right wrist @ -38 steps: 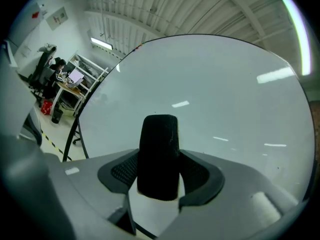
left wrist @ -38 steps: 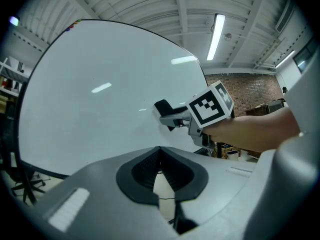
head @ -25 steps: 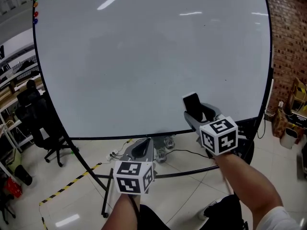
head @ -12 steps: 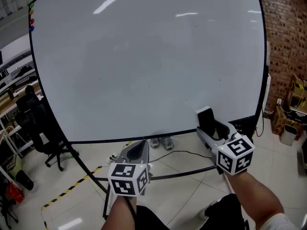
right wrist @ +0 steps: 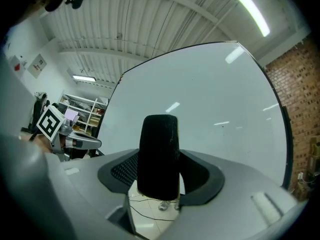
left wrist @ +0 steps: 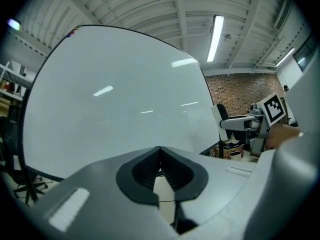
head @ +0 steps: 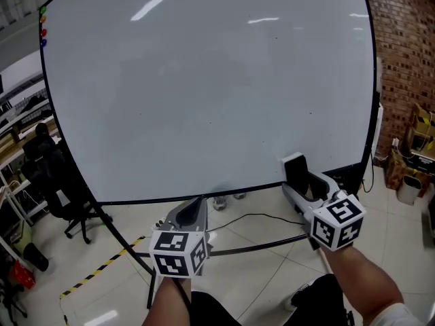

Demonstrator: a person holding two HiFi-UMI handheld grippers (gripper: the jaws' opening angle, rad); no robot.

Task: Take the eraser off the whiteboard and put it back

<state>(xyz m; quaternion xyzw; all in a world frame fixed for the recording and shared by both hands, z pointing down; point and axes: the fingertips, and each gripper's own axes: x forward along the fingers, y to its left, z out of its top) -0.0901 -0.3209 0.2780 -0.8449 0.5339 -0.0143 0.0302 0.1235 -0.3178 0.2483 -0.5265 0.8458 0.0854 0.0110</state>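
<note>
A big whiteboard [head: 204, 87] on a stand fills the head view, its face wiped blank. My right gripper [head: 299, 178] is shut on the black eraser [head: 295, 171], which stands upright between the jaws near the board's lower right edge. In the right gripper view the eraser [right wrist: 159, 156] is a dark felt block with a pale base, clamped between both pads, with the whiteboard [right wrist: 210, 114] behind it. My left gripper [head: 197, 212] hangs lower, below the board's bottom edge, jaws shut and empty. The left gripper view shows its closed jaws [left wrist: 160, 164] and the whiteboard [left wrist: 110, 109] beyond.
Coloured magnets [head: 43, 26] sit at the board's top left corner. A black office chair [head: 51, 182] stands at left. A brick wall [head: 404, 66] with boxes [head: 421, 141] is at right. Cables [head: 251, 217] and yellow-black floor tape [head: 102, 267] lie under the stand.
My right gripper has carried the eraser to the right and slightly down, toward the board's lower right edge. The left gripper has stayed put.
</note>
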